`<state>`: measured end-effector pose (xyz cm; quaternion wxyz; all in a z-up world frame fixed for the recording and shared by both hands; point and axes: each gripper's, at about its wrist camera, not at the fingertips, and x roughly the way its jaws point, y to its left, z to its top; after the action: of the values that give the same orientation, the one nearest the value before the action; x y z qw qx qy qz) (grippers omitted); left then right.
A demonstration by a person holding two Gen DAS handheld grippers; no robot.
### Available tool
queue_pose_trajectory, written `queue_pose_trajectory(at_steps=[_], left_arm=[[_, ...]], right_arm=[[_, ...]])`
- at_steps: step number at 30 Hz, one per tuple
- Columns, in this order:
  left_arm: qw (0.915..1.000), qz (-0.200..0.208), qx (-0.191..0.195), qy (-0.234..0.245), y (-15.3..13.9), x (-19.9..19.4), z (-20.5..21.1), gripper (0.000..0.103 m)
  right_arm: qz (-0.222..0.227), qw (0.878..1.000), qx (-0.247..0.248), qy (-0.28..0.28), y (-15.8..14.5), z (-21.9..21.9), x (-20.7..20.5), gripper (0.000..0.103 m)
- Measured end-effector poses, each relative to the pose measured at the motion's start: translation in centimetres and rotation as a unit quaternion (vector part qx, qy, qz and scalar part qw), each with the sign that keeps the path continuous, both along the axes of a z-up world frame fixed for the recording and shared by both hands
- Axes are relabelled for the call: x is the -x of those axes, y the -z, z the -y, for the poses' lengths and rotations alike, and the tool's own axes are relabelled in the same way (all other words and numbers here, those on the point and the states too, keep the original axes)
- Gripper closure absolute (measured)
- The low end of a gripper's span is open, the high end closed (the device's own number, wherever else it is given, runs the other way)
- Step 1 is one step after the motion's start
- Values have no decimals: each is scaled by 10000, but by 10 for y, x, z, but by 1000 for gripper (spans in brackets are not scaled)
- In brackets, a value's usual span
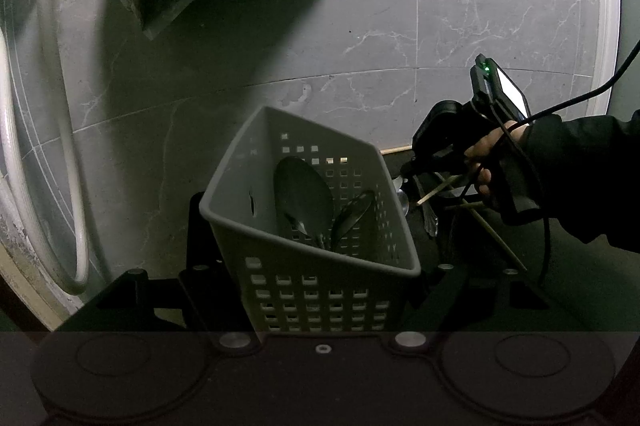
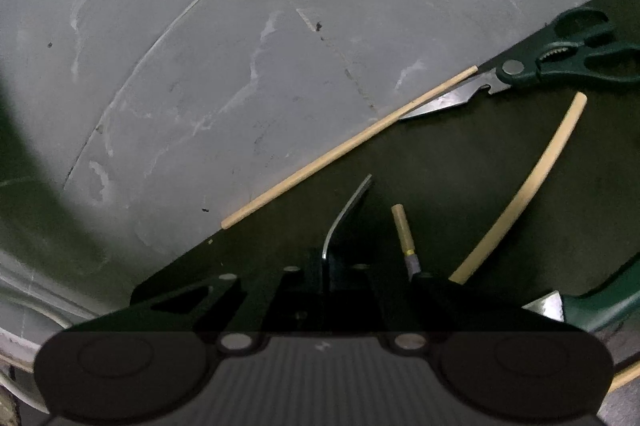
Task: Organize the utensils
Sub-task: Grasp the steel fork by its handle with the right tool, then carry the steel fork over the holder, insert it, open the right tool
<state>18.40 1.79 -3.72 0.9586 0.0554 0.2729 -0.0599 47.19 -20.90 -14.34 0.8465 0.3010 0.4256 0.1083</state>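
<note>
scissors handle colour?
Dark green handles on the scissors, clearest in the right wrist view.

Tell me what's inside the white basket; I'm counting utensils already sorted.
The basket holds a large spoon and a darker second utensil leaning beside it, heads up. Their handles and the basket's bottom are hidden by its front wall.

A dark sleeve [image 1: 580, 178] covers the person's arm; the black right claw [image 1: 424, 162] carries a green light and trailing black cable.
</note>
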Motion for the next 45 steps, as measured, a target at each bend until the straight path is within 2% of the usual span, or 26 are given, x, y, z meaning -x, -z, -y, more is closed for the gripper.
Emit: queue_pose_trajectory(at_steps=[4,7,13,19,26,36,40,45], left_arm=[[10000,4,0,15,-1,0,1,26],[10000,13,5,33,-1,0,0,26],[10000,50,27,75,1,0,-4,26],[9998,84,42,163,2,1,-7,26],[9994,114,62,308,3,2,-11,26],[9984,130,130,544,4,2,-17,26],[9977,122,142,650,4,1,-19,26],[9973,118,141,716,6,0,-21,26]], right_arm=[[-5,9996,-267,77,1,13,7,101],[222,9991,-351,35,-7,18,18,101],[1090,9933,-341,-178,-38,27,48,101],[1870,9815,-286,-284,-77,33,83,101],[2654,9625,-148,-550,-123,28,125,101],[3691,9246,-494,-810,-191,-2,171,101],[4029,9075,-473,-1095,-203,-27,187,101],[4253,8913,-150,-1566,-198,-59,200,100]])
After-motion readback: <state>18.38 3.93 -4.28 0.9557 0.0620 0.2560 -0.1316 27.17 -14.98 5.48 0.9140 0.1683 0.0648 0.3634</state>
